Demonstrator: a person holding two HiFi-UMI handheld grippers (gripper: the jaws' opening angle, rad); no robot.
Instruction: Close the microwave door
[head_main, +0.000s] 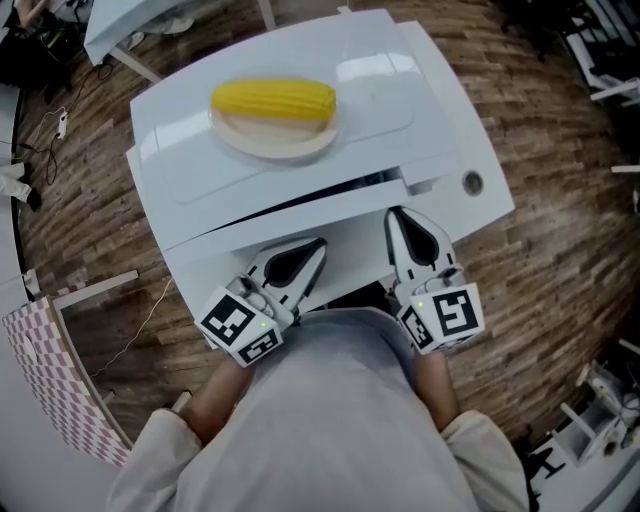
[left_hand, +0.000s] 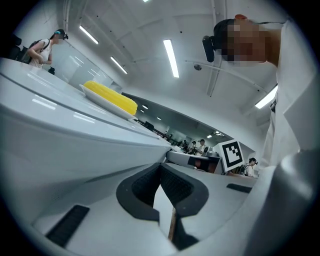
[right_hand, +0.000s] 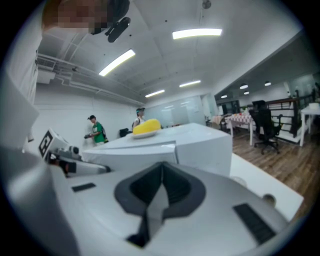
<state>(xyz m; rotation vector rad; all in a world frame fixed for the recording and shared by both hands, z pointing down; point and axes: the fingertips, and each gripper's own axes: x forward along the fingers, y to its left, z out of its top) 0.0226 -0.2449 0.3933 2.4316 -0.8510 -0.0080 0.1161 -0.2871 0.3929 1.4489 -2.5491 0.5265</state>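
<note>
A white microwave stands in front of me, seen from above in the head view. Its door faces me, and a thin dark gap runs along the door's top edge. My left gripper is shut and empty, its tip at the door's face. Just to its right, my right gripper is also shut and empty, tip near the door's right end. In the left gripper view the left gripper has the white door right beside it. From the right gripper the door lies just ahead.
A plate with a yellow corn cob rests on the microwave's top. A round knob sits on the control panel at the right. Wooden floor surrounds the unit; a checkered box lies at the left.
</note>
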